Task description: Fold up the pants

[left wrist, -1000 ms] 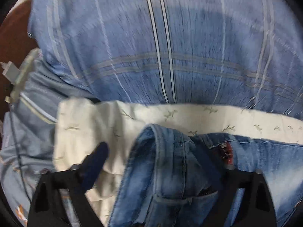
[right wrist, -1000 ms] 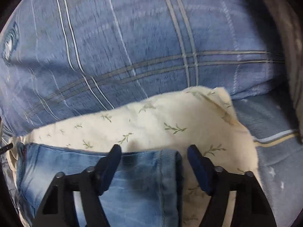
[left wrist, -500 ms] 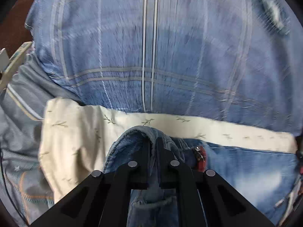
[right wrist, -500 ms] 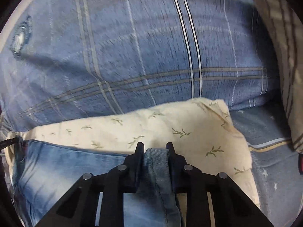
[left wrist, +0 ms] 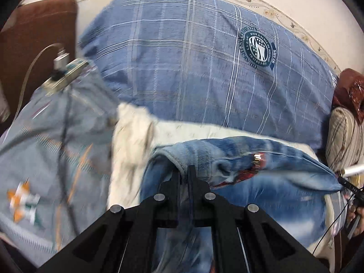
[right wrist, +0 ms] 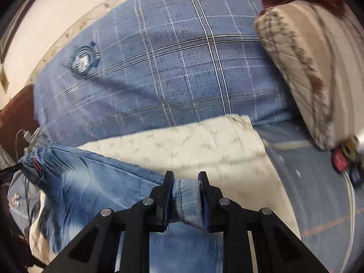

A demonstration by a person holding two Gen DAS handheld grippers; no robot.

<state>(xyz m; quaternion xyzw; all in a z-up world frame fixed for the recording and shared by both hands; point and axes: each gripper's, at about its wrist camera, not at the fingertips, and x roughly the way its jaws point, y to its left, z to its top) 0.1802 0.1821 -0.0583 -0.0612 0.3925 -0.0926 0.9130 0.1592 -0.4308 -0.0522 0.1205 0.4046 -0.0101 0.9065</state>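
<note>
Both grippers are clamped on the jeans right now. The left gripper has its jaws pinched almost fully together on a thick rolled edge of denim at one end of the waistband, and the right gripper has its jaws closed on a flat hemmed band of the same denim, with the cloth filling the narrow gap between them. Between the two grips the jeans run as a taut ridge, raised above the cream cloth with a small leaf print that lies under them on the bed. A metal button and a red label show on the denim, just right of the left gripper. Behind the cream cloth bulges a big blue checked quilt with a round dark badge printed on it. A grey patterned sheet covers the bed toward its left edge, where a cable and plug sit near a brown headboard. At the bed's right side rests a beige striped pillow. Much of the view is blurred.
</note>
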